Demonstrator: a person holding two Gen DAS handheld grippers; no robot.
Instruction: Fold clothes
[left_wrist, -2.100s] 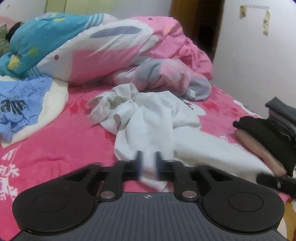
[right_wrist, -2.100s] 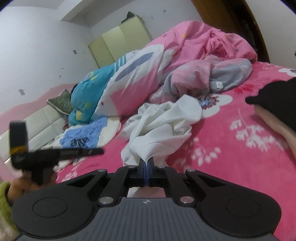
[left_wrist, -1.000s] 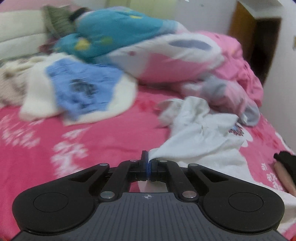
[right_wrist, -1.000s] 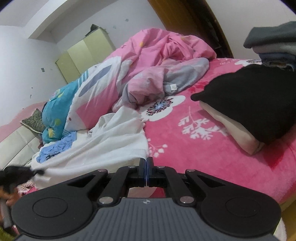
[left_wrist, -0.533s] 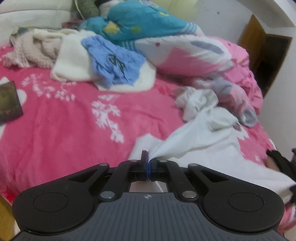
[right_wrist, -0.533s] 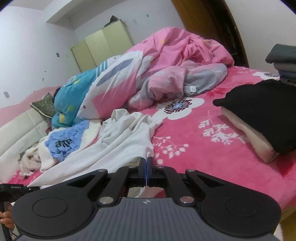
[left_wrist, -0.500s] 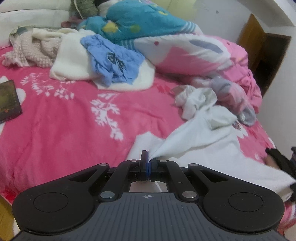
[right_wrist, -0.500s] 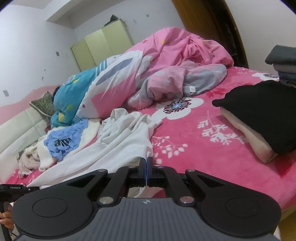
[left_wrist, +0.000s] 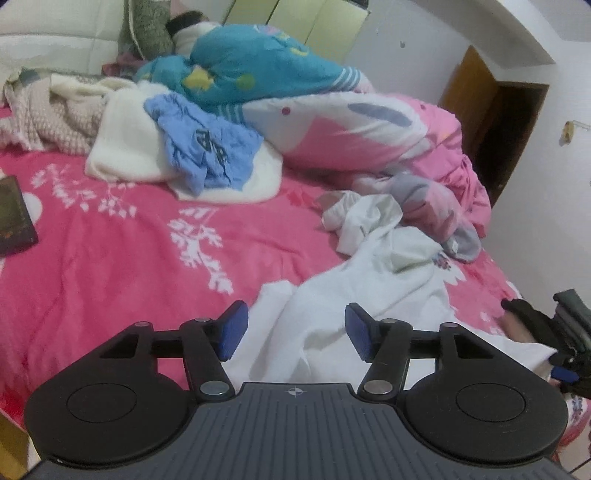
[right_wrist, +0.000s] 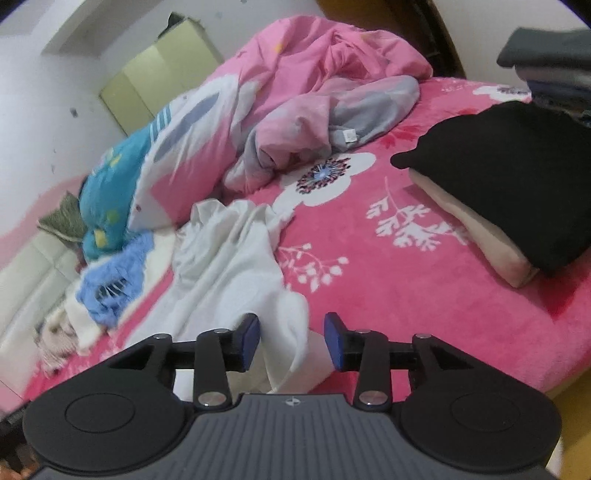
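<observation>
A white garment (left_wrist: 373, 291) lies rumpled and half spread on the pink flowered bedspread (left_wrist: 110, 258), running from the near edge toward the duvet. My left gripper (left_wrist: 291, 334) is open just above its near edge, blue pads apart, holding nothing. In the right wrist view the same white garment (right_wrist: 236, 280) stretches to the left, one corner lying loose between the pads of my open right gripper (right_wrist: 291, 341). The other gripper shows small at the far right of the left wrist view, its state hard to read there.
A crumpled blue shirt (left_wrist: 207, 147) on a cream garment, a knit piece and a pink-and-teal duvet (left_wrist: 332, 122) fill the back. Folded black and beige clothes (right_wrist: 513, 199) are stacked at the right. A dark book (left_wrist: 14, 218) lies at the left edge.
Both grippers were shut on the white garment half a second ago; both have opened and let it go, and it has settled onto the bedspread.
</observation>
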